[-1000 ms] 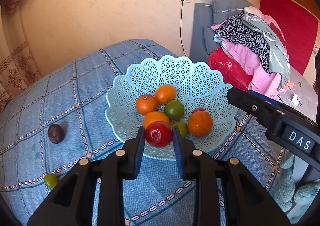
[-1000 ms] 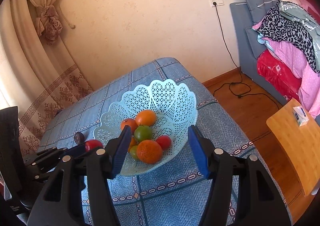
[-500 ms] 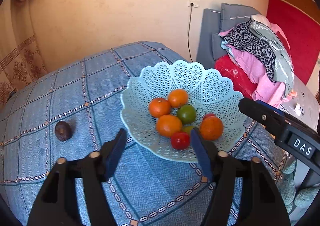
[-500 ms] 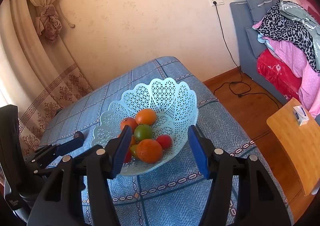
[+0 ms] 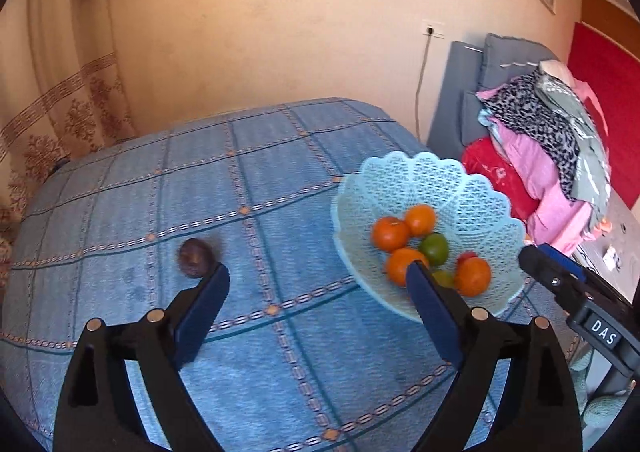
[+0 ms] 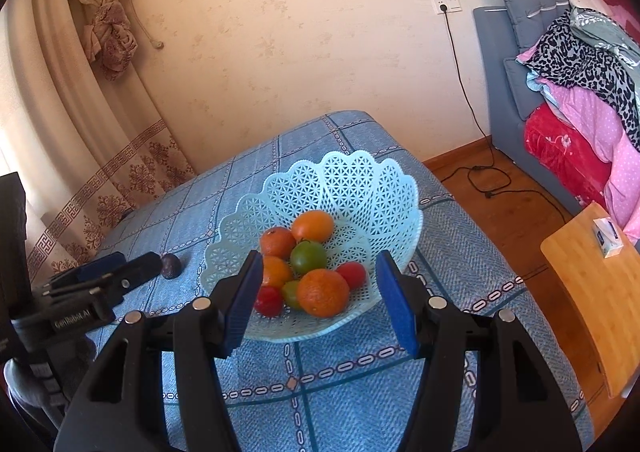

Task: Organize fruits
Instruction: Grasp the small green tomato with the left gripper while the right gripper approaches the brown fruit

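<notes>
A pale blue lattice basket [image 6: 372, 188] on the blue-clothed table [image 6: 320, 384] holds several oranges, green fruits and two red fruits; the near red fruit [image 6: 268, 300] lies at its front left. The basket also shows in the left wrist view [image 5: 472, 192]. A dark purple fruit [image 5: 195, 257] lies on the cloth left of the basket, also seen in the right wrist view [image 6: 171, 266]. My left gripper [image 5: 318, 284] is open and empty, its left fingertip beside the purple fruit. My right gripper [image 6: 320, 272] is open and empty, in front of the basket.
A grey sofa piled with clothes [image 6: 580, 64] stands at the right. A wooden side table [image 6: 596, 292] with a small box is near the table's right edge. Curtains [image 6: 80, 84] hang at the left, and a cable [image 6: 472, 124] runs along the wall and floor.
My left gripper let the red fruit go into the basket, opened wide, and swung left toward the purple fruit. My right gripper has stayed in place.
</notes>
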Demonstrator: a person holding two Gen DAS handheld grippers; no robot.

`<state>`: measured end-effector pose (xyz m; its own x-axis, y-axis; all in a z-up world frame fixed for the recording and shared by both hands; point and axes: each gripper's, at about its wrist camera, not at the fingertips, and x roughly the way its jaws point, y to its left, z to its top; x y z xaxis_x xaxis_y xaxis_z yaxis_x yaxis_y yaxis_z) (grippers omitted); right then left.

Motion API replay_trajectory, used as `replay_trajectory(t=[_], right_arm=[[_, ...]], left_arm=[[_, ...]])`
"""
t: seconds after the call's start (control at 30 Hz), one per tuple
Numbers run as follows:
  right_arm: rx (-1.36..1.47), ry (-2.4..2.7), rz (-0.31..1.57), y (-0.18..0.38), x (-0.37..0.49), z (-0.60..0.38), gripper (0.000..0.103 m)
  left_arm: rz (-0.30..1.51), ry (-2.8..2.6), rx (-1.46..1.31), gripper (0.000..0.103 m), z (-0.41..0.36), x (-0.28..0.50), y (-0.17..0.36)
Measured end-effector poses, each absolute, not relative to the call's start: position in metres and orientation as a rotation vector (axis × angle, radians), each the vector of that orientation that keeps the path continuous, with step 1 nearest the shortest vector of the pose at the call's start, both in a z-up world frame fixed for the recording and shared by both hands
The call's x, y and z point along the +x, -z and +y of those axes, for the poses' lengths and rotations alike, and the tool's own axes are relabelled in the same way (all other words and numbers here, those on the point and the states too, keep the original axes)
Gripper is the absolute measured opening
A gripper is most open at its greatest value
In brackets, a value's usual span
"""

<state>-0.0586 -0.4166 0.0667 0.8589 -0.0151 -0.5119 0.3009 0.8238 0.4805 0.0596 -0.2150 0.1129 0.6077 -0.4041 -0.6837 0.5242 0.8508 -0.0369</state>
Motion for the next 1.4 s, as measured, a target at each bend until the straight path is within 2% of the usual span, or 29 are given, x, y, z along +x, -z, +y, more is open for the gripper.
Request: replay_trajectory(t=[0.63,0.73,0.97,1.0,1.07,1.2,1.27,1.4], right_arm=[[0.531,0.096,0.542,-0.069,-0.053,-0.383,0.06],[0.527,0.093,0.543,-0.069,-0.052,-0.376,0.07],[0.525,0.08,0.565,-0.066,-0.047,-0.367,0.07],[0.524,0.077,0.57,-0.065,-0.046,-0.365,0.07],[0.513,0.071,0.579,-0.065,-0.043,-0.361,0.07],[0.485,0.059,0.597,-0.066,-0.036,-0.35,0.07],[0.471,0.054,0.601,-0.068,-0.032,-0.345,0.07],[0.449,0.044,0.609,-0.07,-0.025,-0.336,0.07]], left_arm=[[0.752,0.347,0.088,0.089,-0.119,0.086,-0.111],[0.771,0.319,0.093,0.089,-0.113,0.088,-0.098],[0.818,0.308,0.117,0.089,-0.11,0.092,-0.063],[0.817,0.311,0.127,0.086,-0.111,0.091,-0.06],[0.83,0.331,0.168,0.07,-0.116,0.091,-0.049],[0.868,0.351,0.161,0.063,-0.118,0.093,-0.031],[0.888,0.353,0.155,0.052,-0.117,0.095,-0.025],[0.908,0.347,0.136,0.04,-0.113,0.1,-0.015]])
